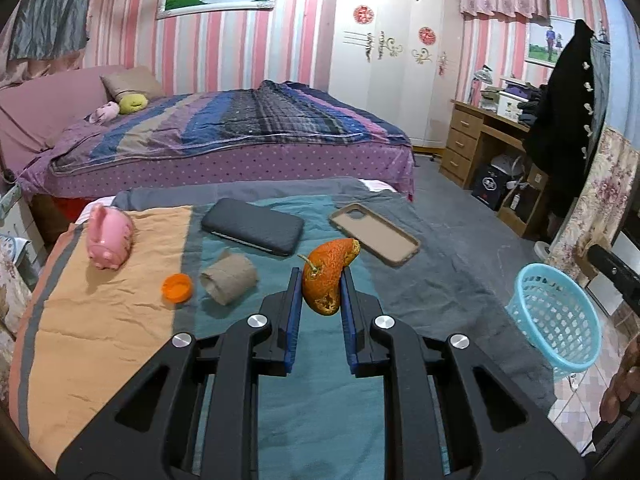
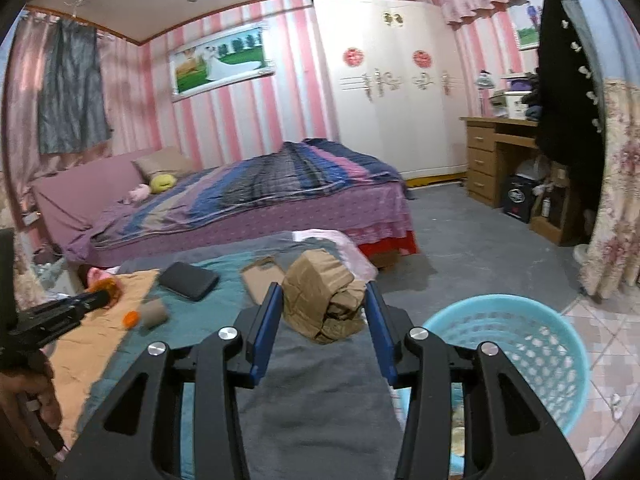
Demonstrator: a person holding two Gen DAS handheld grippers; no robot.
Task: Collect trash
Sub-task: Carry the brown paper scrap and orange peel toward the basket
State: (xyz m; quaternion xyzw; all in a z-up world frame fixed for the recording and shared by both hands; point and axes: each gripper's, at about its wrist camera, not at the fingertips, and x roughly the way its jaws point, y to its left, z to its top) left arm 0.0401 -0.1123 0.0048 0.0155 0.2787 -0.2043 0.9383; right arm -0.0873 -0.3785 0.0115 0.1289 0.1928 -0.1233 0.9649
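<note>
Left hand-held gripper (image 1: 320, 284) is closed narrow on a curled orange citrus peel with a dried stem (image 1: 326, 278). The blue pads pinch only the peel's lower half and the top curls free above them, so the hold looks thin; a quick swing could let it pivot or slip out onto the cloth.

Right hand-held gripper (image 2: 322, 304) has a crumpled brown paper wad (image 2: 320, 300) between its jaws at medium width. The wad bulges ahead of and above the pads. I judge it held, but its right side does not plainly touch the right pad, so contact is hard to confirm; loose folds could give and drop it short of the bin.

Round light-blue perforated plastic basket (image 2: 516, 336) sits off the right end of the cloth-covered surface (image 1: 120, 320), down by the tiled floor, just beside the right gripper. The left gripper is well apart from it and must cross over the right one; a clash there is likely if both go together.

Still on the cloth: orange plastic bottle cap (image 1: 177, 287) and brown cardboard tube (image 1: 229, 282), near each other. Non-trash that could be knocked: pink pig-shaped toy (image 1: 110, 242), dark rectangular phone (image 1: 253, 226), empty tan phone case (image 1: 374, 234), the last nearest the peel's path.

Open room: teal cloth in front of both grippers is free, and the grey floor beyond the basket is open. The surface's right edge drops straight to the basket, so a release short of it lands on the cloth.
</note>
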